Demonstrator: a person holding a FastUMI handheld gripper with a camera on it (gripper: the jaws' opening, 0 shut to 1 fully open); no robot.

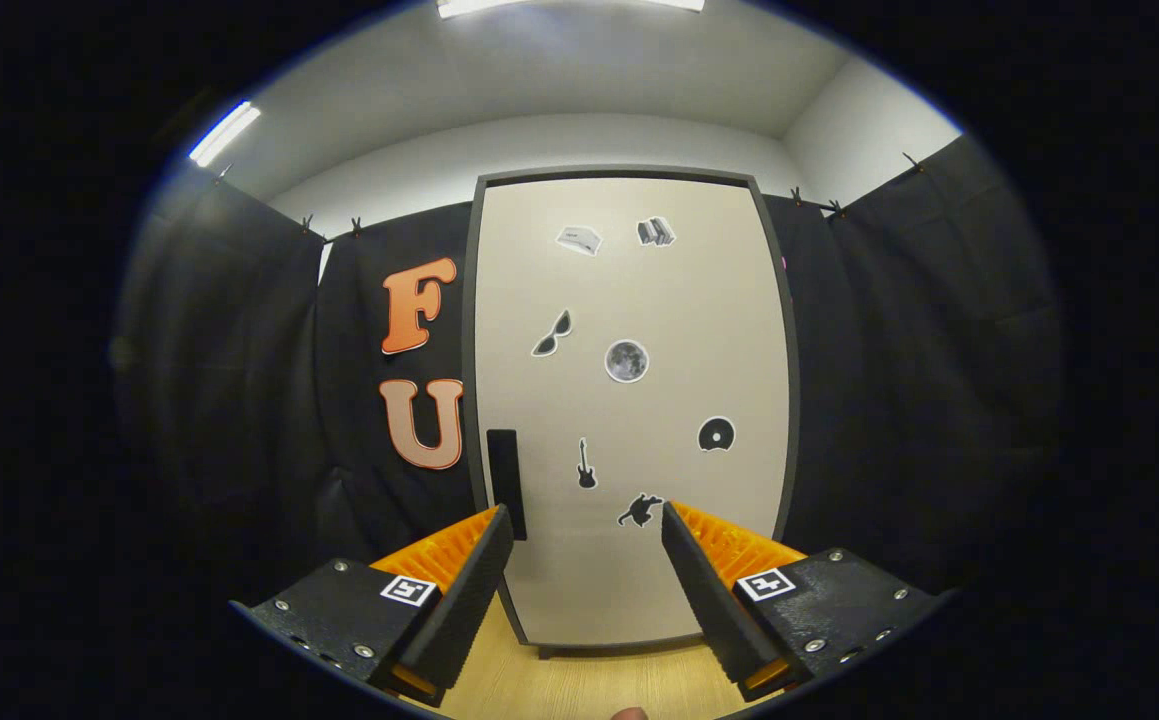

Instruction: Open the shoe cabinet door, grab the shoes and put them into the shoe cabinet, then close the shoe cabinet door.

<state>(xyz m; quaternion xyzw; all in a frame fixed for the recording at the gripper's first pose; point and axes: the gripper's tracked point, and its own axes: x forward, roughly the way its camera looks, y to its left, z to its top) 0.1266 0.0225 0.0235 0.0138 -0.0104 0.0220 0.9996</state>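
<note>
Beyond the fingers, the shoe cabinet (629, 400) is seen upright against the booth wall, its door (659, 300) shut. A dark vertical handle (505, 483) is placed at the door's left edge, just past the left fingertip. Stickers (626, 361) are scattered over the door. The gripper (587, 530) is held apart, nothing gripped, above a wooden floor (579, 685).

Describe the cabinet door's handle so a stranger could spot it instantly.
Find the tall pale shoe cabinet door against the black cloth. Its handle is a dark upright bar at the door's lower left edge, just beyond the open gripper. Unlike the small stickers, it is long and plain.
</note>
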